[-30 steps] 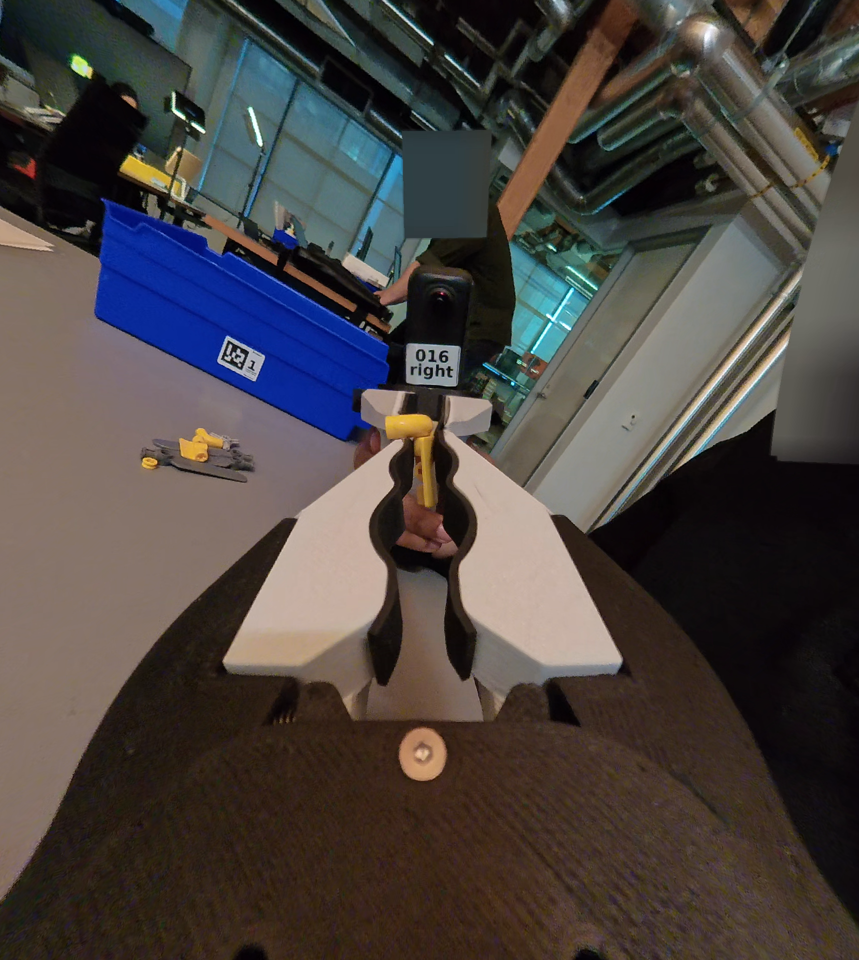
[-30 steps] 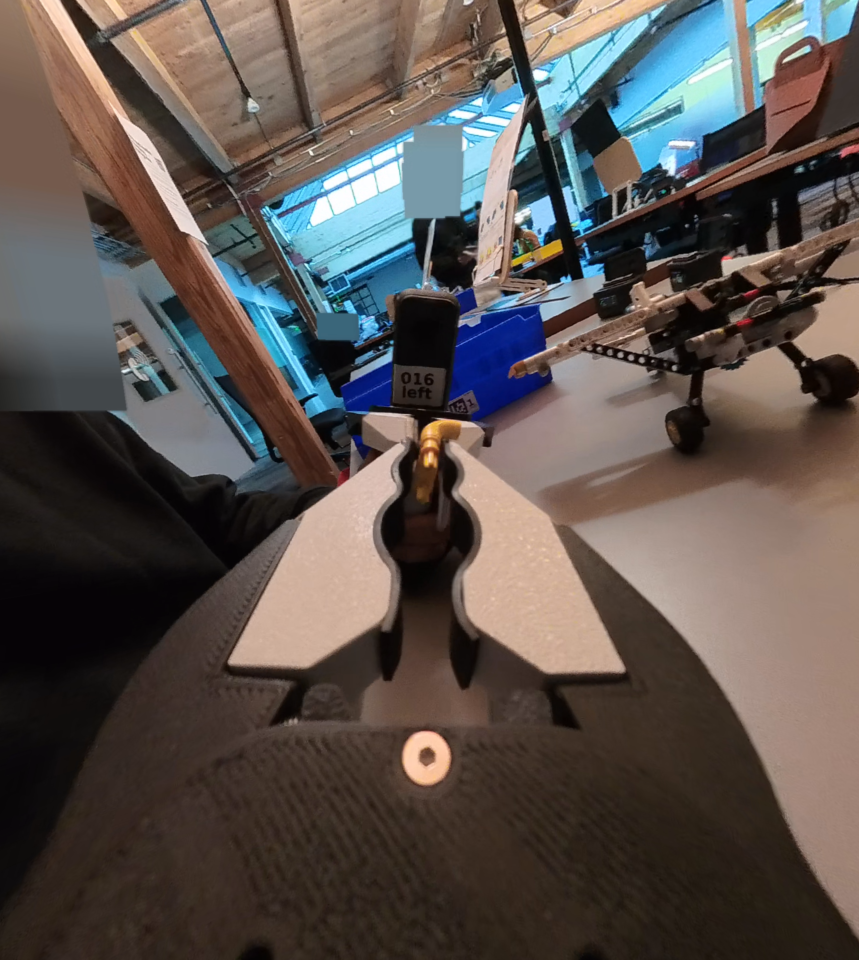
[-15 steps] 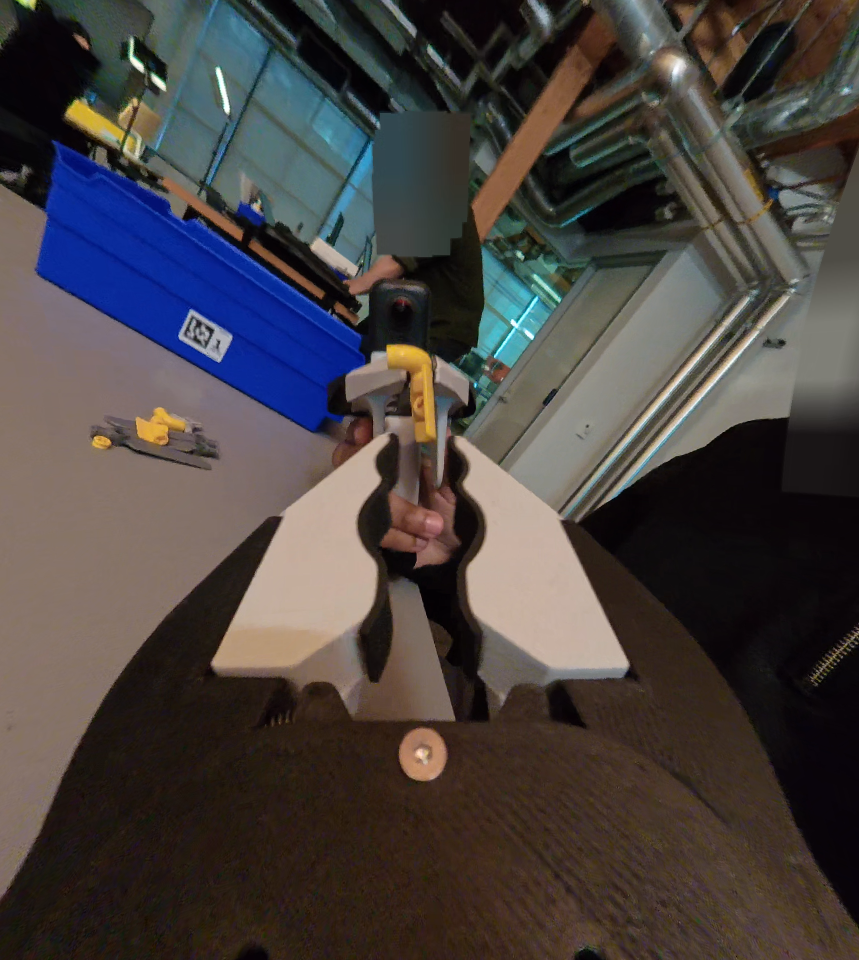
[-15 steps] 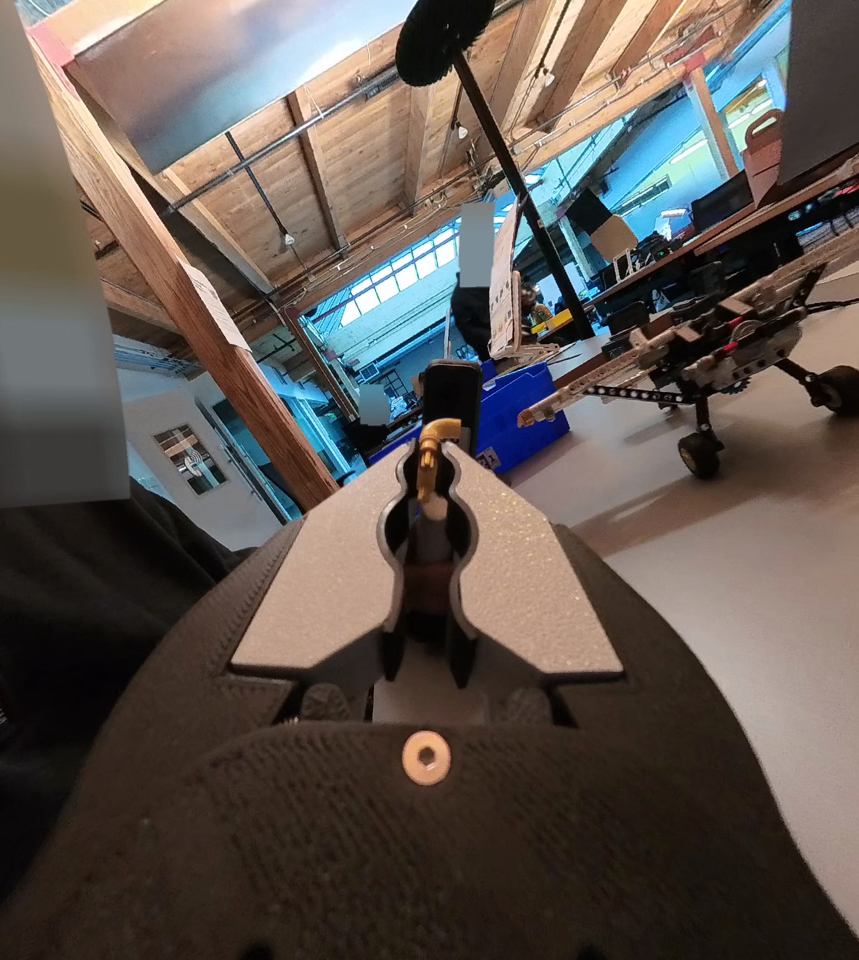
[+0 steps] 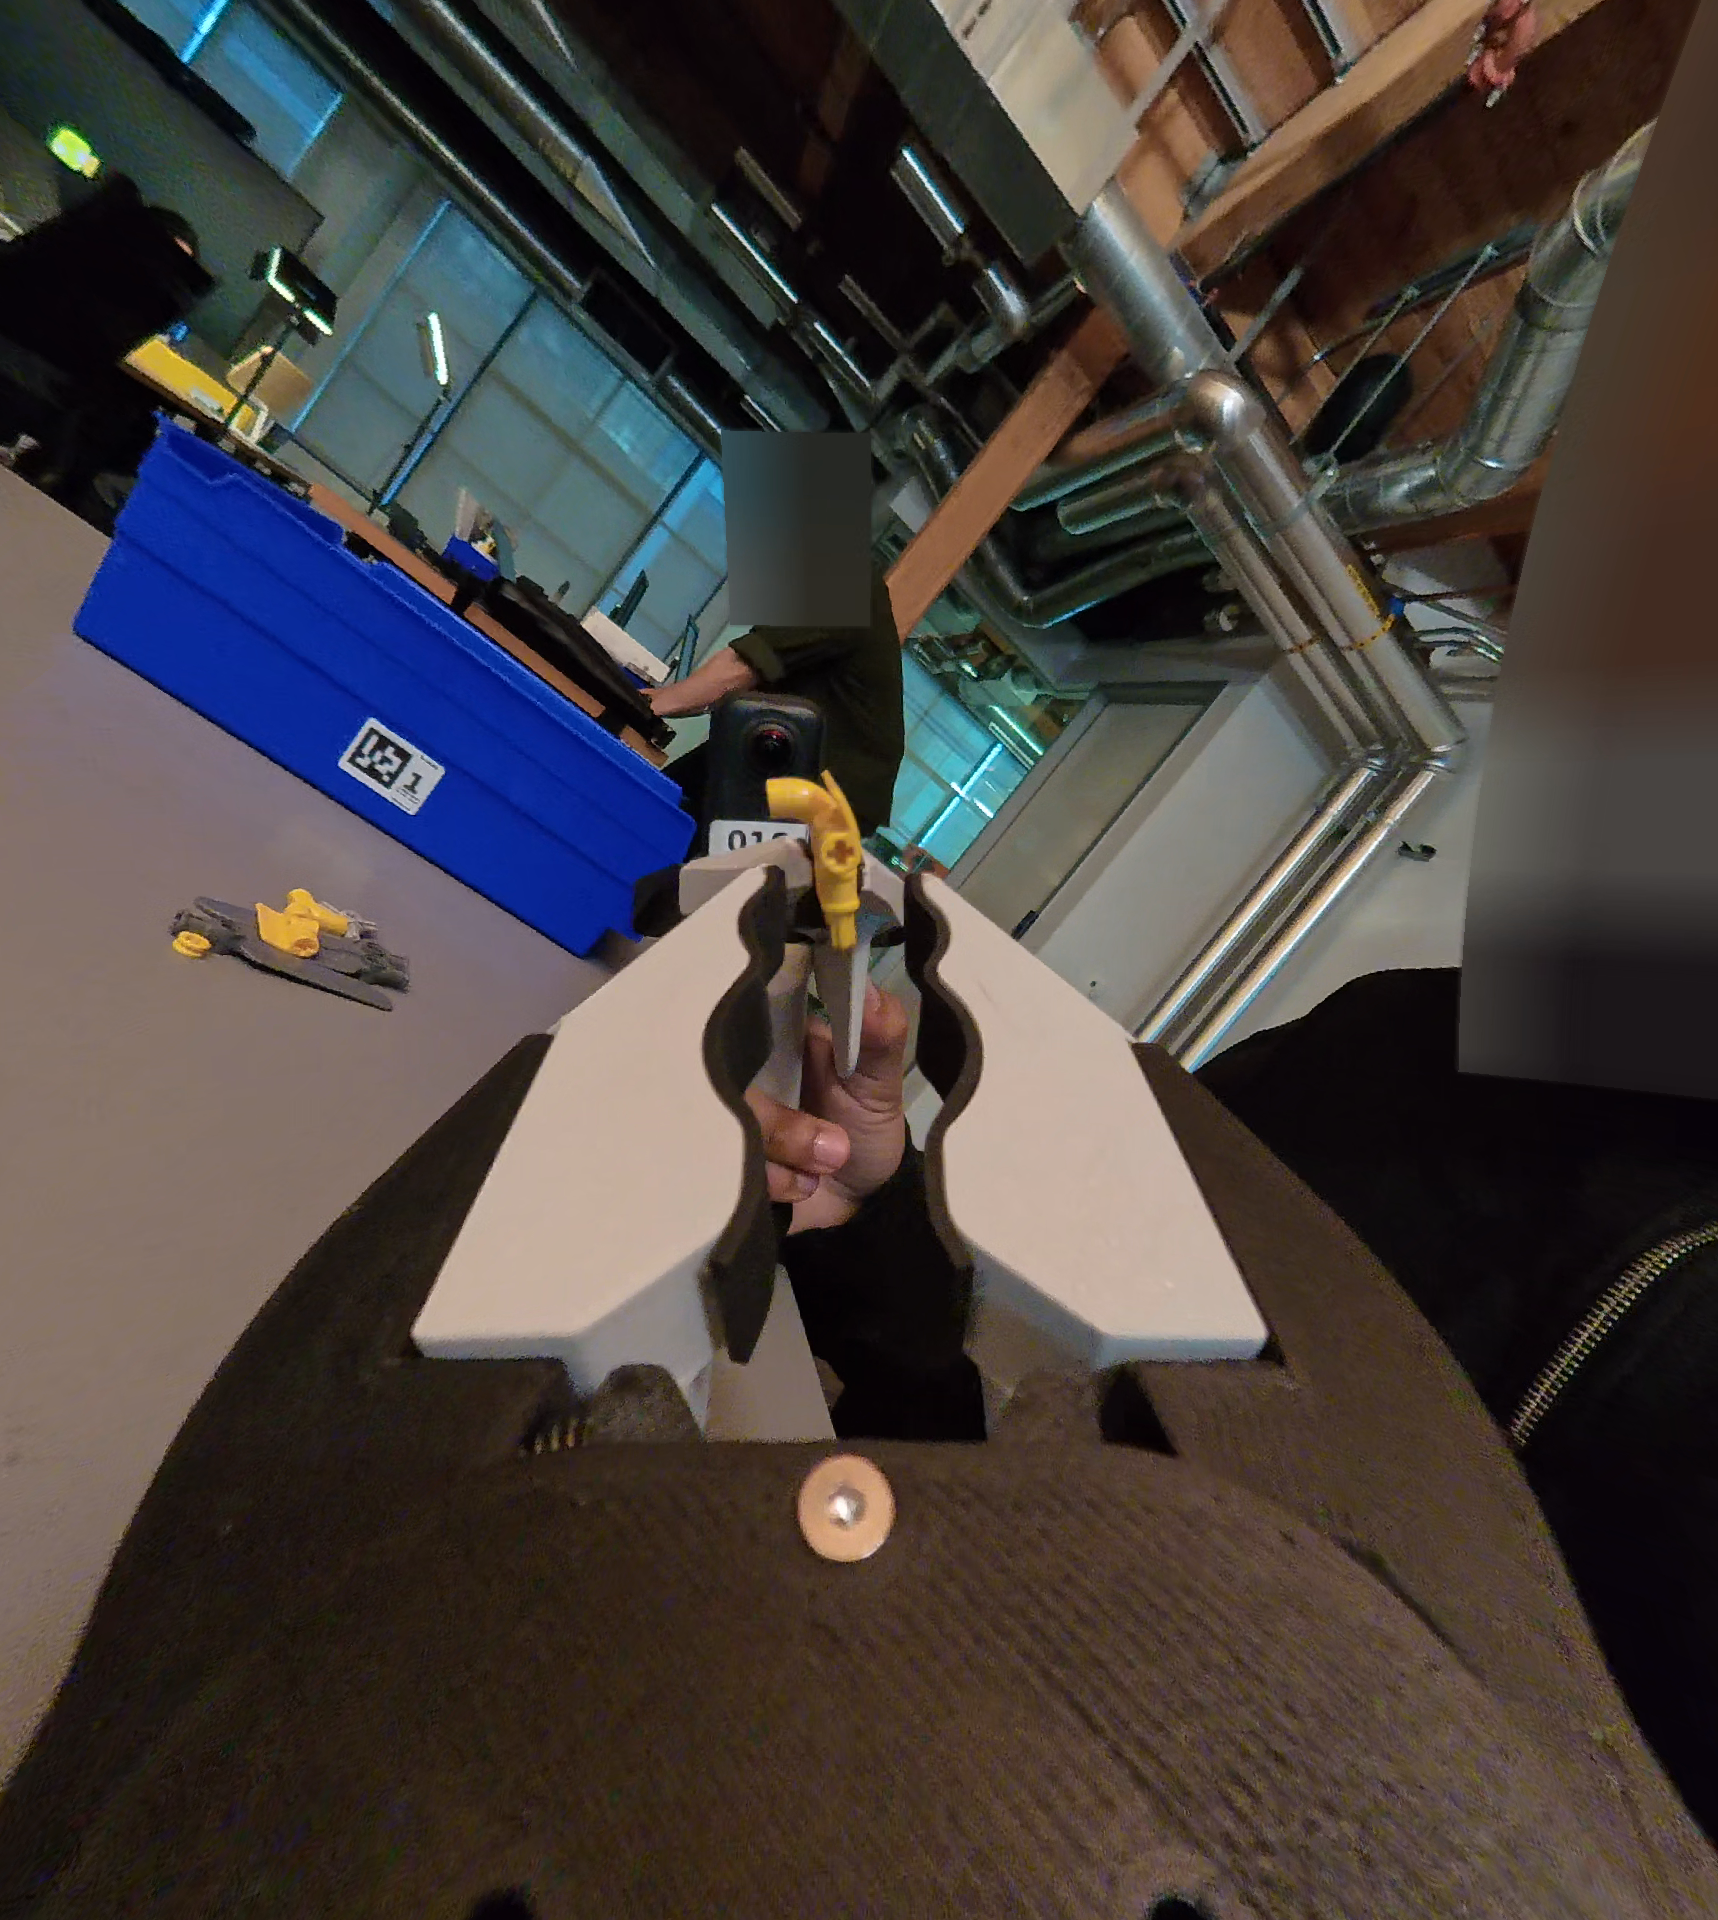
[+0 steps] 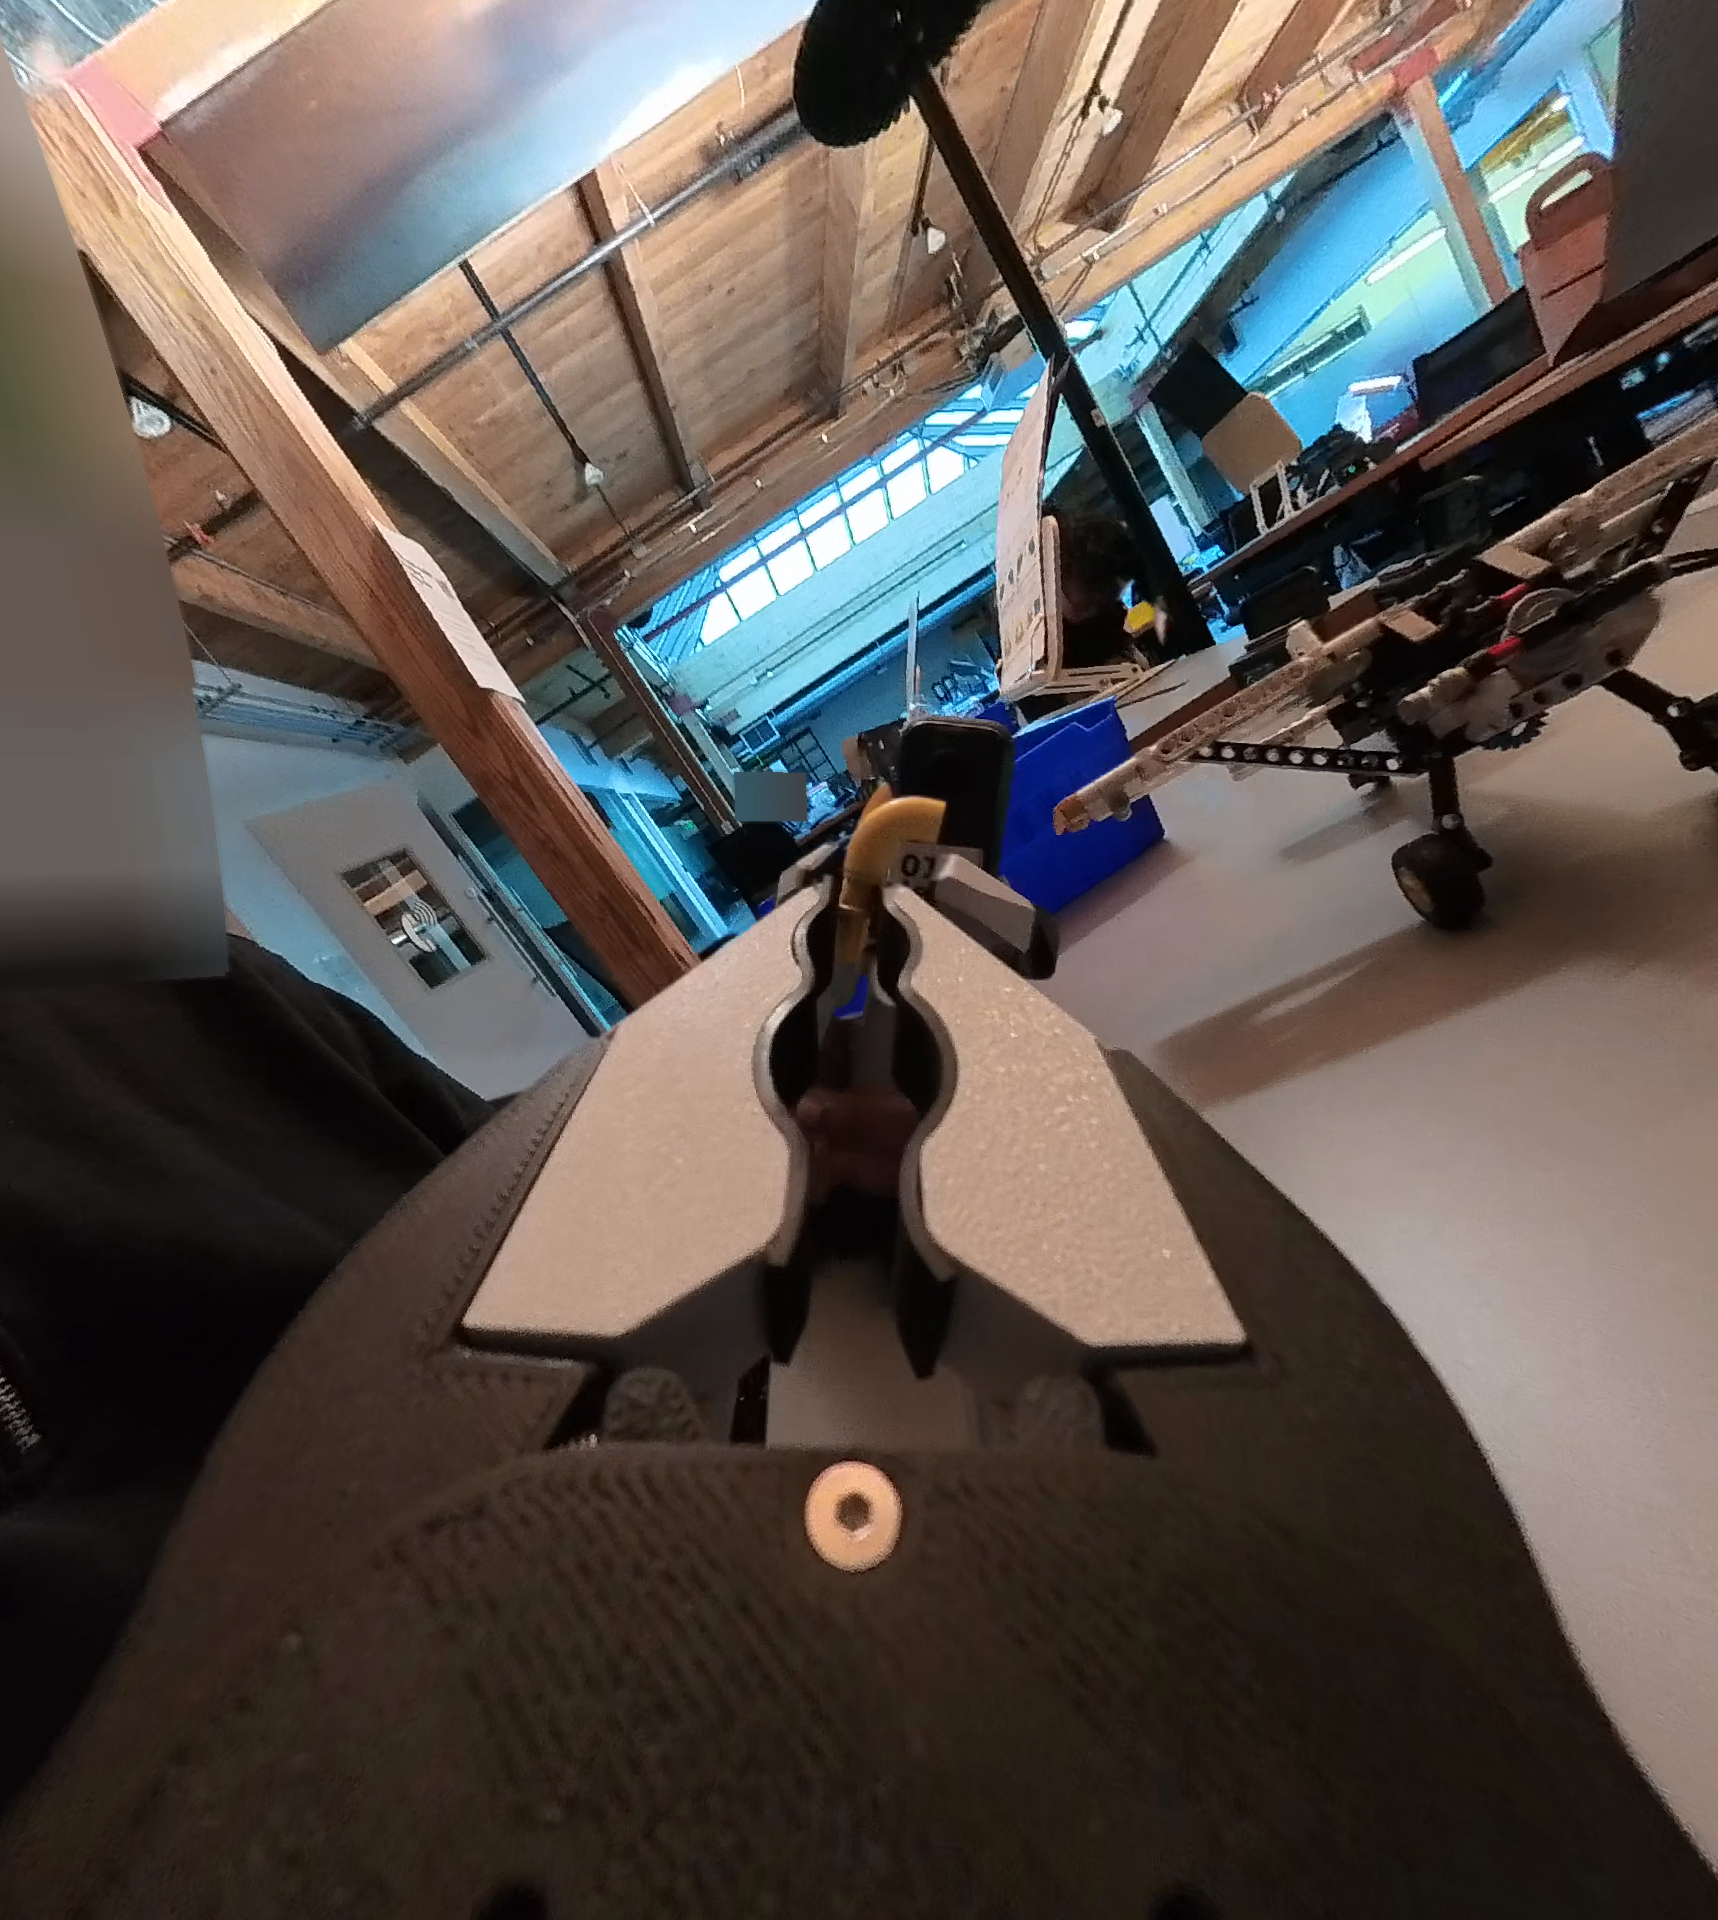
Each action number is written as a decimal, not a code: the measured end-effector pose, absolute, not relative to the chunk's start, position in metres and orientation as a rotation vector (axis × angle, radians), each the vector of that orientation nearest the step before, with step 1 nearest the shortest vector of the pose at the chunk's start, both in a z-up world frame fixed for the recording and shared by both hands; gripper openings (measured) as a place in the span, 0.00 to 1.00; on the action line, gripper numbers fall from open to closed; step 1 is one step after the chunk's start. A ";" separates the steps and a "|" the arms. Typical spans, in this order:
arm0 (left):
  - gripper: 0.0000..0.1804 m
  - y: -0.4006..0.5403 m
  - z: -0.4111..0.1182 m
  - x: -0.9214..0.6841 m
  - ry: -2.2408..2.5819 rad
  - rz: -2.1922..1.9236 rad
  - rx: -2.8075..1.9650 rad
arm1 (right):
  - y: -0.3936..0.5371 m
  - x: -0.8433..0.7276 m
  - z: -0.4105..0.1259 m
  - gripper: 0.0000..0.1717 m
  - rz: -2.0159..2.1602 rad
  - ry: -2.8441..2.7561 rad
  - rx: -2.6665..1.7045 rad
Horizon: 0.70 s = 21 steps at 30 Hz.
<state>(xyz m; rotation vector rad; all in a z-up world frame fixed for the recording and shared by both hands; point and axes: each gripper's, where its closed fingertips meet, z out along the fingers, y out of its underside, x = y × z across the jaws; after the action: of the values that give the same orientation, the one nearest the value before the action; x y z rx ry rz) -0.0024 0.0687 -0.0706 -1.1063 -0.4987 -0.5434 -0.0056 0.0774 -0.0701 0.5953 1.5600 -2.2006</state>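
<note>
Where right tool (image 6: 860,914) clamps (seemingly): yellow connector (image 6: 870,868).

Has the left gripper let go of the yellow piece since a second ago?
Yes. The left gripper has opened: gaps show beside the yellow piece, which stays clamped in the right gripper.

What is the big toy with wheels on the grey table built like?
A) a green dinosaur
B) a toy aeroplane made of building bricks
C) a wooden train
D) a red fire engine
B: the right wrist view shows a grey, white and black brick-built toy aeroplane standing on small black wheels on the smooth grey table, with a long pale beam sticking out towards the blue plastic bin.
</note>
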 end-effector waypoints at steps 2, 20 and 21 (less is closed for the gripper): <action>0.13 0.070 -0.071 -0.002 -0.503 -0.560 -1.106 | 0.076 -0.005 -0.071 0.02 -2.189 1.555 0.599; 0.02 0.069 -0.073 0.000 -0.487 -0.544 -1.144 | 0.079 -0.012 -0.066 0.10 -2.251 1.429 0.631; 0.02 0.070 -0.074 0.001 -0.486 -0.532 -1.154 | 0.079 -0.013 -0.067 0.10 -2.233 1.405 0.635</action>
<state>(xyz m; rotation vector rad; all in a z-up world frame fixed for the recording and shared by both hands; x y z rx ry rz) 0.0006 0.0700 -0.0736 -1.1544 -0.4863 -0.5318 -0.0127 0.0791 -0.0666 0.6348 1.4047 -2.2330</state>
